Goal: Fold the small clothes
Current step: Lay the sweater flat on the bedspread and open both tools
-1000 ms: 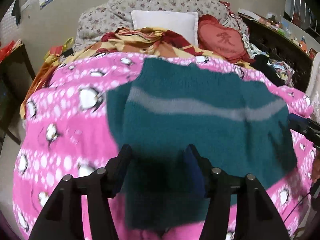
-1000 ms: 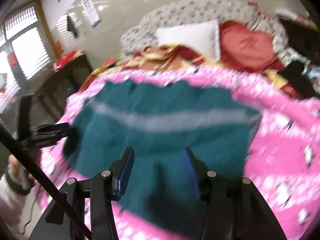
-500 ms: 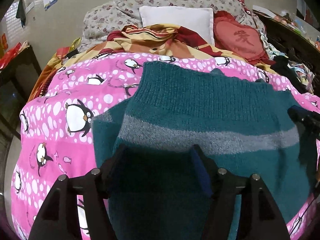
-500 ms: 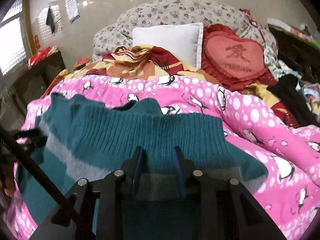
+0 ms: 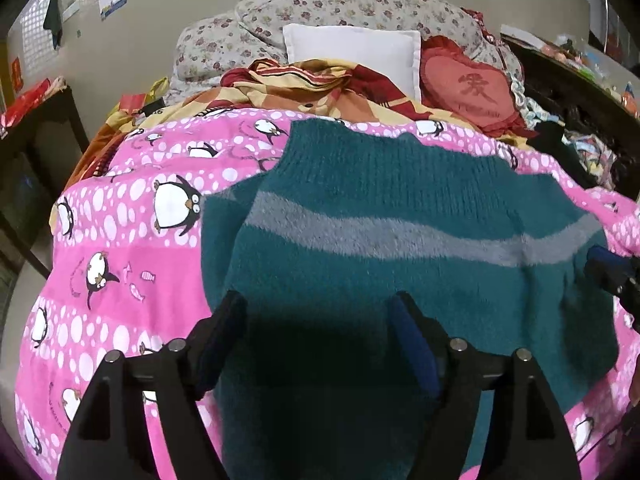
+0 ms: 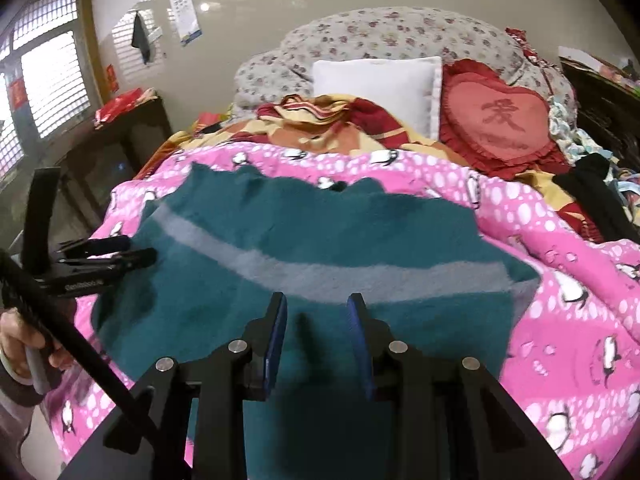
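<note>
- The teal sweater (image 5: 400,208) with the grey stripe (image 6: 320,272) lies spread on the pink penguin blanket (image 5: 120,240) on the bed, folded over itself so a second layer sticks out along its left edge.
- Left gripper (image 5: 316,320) hangs just over the near part of the sweater, jaws opening and pretty wide, nothing pinched between them that I can see.
- Right gripper (image 6: 316,320) sits over the near edge too, jaws narrower but opening a bit, pads apart with only sweater below, not clamped.
- A hand (image 6: 24,340) holds the left gripper's handle down at the bed's side.
- Further back: a crumpled red and yellow quilt (image 5: 320,84), a white pillow (image 6: 376,84), a red heart cushion (image 6: 496,120) and a flowery duvet (image 5: 340,4) piled at the wall.
- A dark cabinet (image 6: 120,152) stands by the window.
</note>
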